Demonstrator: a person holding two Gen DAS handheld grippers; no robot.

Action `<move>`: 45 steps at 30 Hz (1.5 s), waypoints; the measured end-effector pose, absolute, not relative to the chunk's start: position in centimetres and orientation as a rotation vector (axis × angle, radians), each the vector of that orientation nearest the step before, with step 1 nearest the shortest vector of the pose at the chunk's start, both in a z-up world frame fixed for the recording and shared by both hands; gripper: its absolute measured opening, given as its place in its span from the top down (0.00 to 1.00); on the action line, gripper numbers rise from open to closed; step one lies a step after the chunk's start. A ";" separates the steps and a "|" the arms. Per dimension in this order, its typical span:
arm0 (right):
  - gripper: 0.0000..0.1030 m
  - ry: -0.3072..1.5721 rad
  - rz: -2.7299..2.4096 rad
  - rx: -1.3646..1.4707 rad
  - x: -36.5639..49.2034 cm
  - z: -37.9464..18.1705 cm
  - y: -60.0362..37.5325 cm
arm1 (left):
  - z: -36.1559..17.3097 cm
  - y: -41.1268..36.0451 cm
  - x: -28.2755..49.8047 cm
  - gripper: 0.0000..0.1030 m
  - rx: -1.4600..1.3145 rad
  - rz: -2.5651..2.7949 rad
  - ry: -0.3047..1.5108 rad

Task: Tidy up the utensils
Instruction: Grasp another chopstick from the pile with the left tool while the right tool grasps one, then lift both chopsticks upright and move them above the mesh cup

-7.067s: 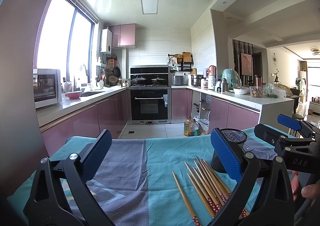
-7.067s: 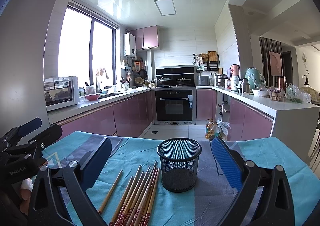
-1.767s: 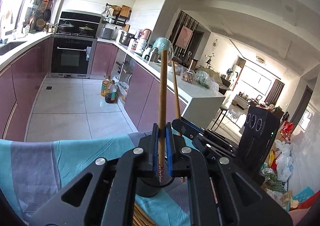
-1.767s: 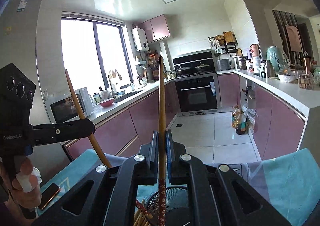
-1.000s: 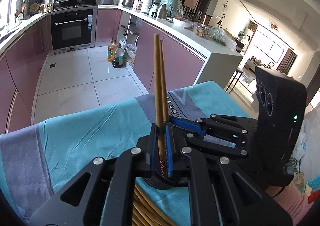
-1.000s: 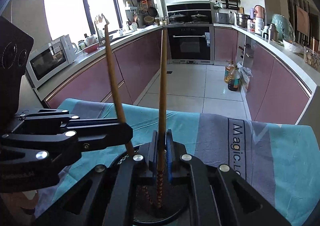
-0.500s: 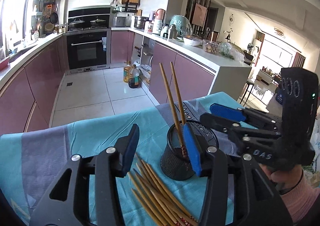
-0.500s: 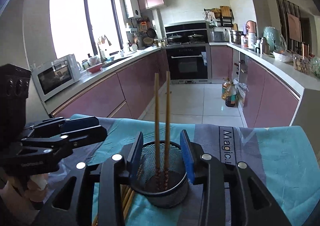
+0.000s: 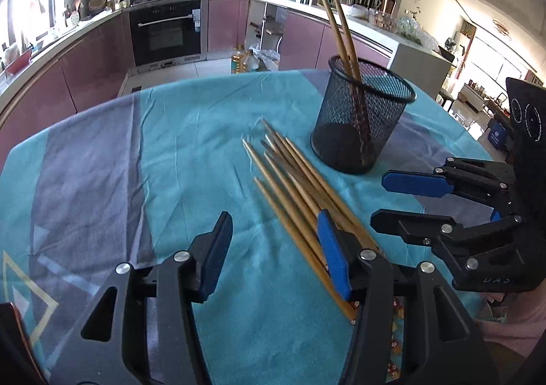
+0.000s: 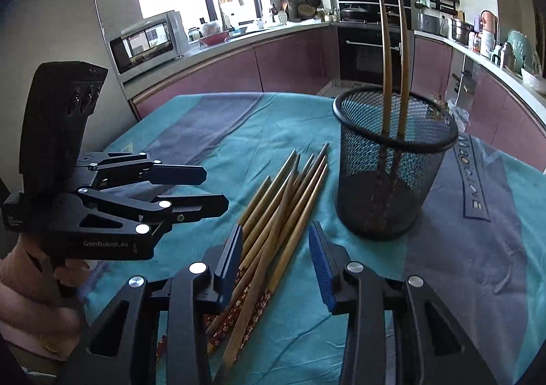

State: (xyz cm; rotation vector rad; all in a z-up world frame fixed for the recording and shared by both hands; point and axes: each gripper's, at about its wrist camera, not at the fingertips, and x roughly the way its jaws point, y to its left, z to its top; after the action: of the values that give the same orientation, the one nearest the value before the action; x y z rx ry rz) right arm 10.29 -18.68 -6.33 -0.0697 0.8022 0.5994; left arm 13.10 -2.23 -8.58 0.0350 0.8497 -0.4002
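- Chopsticks point(image 9: 300, 194) loose in a bundle on teal tablecloth point(image 9: 191, 132), patterned ends toward cameras
- left gripper point(image 9: 273, 248): jaws spread, empty, low over bundle's left side
- right gripper point(image 10: 276, 255): jaws apart (nothing clamped), straddling bundle's near ends
- mesh cup point(image 10: 392, 163) rightmost; two chopsticks point(image 10: 392, 54) upright inside

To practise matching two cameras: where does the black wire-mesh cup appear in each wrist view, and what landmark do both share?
Left wrist view: the black wire-mesh cup stands right of centre, beyond the loose chopsticks.
Right wrist view: the cup stands right of centre, nearer.
Shared landmark: the black built-in oven behind.
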 end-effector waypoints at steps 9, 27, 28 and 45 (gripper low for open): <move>0.76 0.853 0.584 -0.087 10.2 -7.7 -17.4 | -11.0 -2.3 11.3 0.51 0.034 -0.406 0.905; 0.92 0.906 0.534 -0.042 11.4 -8.8 -17.3 | -11.0 -3.5 11.7 0.62 0.081 -0.417 0.912; 0.92 0.908 0.532 -0.034 11.4 -8.8 -17.5 | -11.0 -3.5 11.8 0.65 0.082 -0.416 0.913; 0.94 0.913 0.518 -0.014 11.6 -8.8 -18.7 | -11.2 -2.7 13.1 0.89 0.090 -0.365 0.925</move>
State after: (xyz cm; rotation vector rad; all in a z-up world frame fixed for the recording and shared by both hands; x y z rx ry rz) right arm 11.61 -18.69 -8.81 -0.0139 0.9130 0.5183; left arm 13.12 -2.67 -11.15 0.0898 0.9254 -0.3654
